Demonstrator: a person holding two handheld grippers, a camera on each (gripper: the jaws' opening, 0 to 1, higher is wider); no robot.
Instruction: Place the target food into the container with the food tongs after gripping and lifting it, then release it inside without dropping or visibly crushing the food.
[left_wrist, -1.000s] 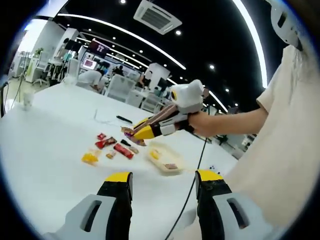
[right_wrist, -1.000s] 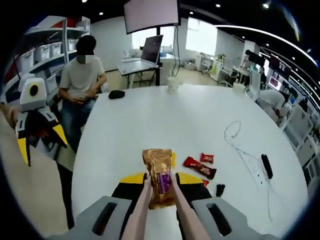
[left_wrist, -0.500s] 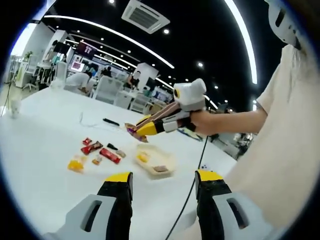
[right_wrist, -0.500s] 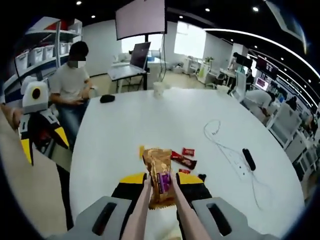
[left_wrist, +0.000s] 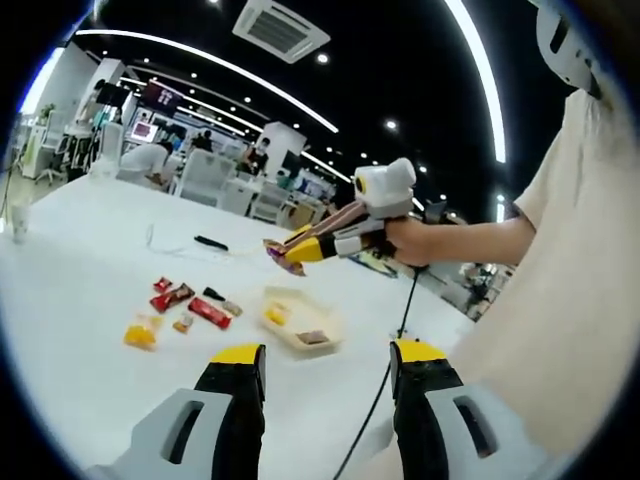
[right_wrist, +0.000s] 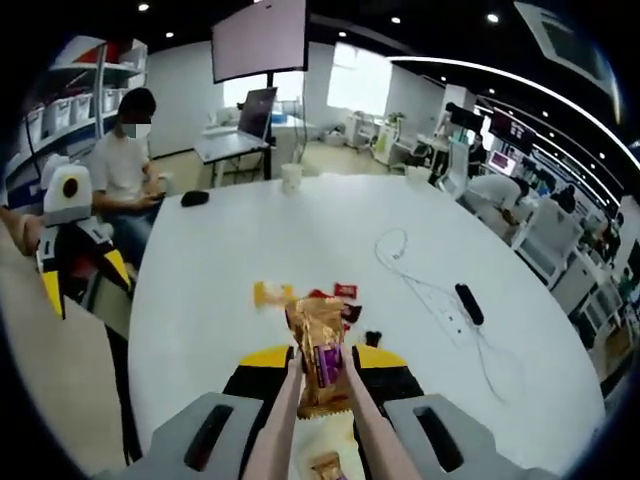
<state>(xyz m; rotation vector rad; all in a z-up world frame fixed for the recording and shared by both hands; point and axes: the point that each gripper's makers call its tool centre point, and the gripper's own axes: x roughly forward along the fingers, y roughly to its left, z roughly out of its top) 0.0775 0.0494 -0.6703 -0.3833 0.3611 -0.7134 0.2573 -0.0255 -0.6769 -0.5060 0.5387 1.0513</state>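
Crinkled foil snack packet (right_wrist: 320, 352) between tongs (right_wrist: 322, 420)

Left gripper view sits off the table edge, looking across the white table (left_wrist: 70, 300) with the container (left_wrist: 300, 325) mid-range at 12 o'clock. Right gripper view looks steeply down from close above the table (right_wrist: 230, 270), facing away from the person. Shared: tabletop, scattered snack packets (left_wrist: 175, 305) (right_wrist: 272, 293).
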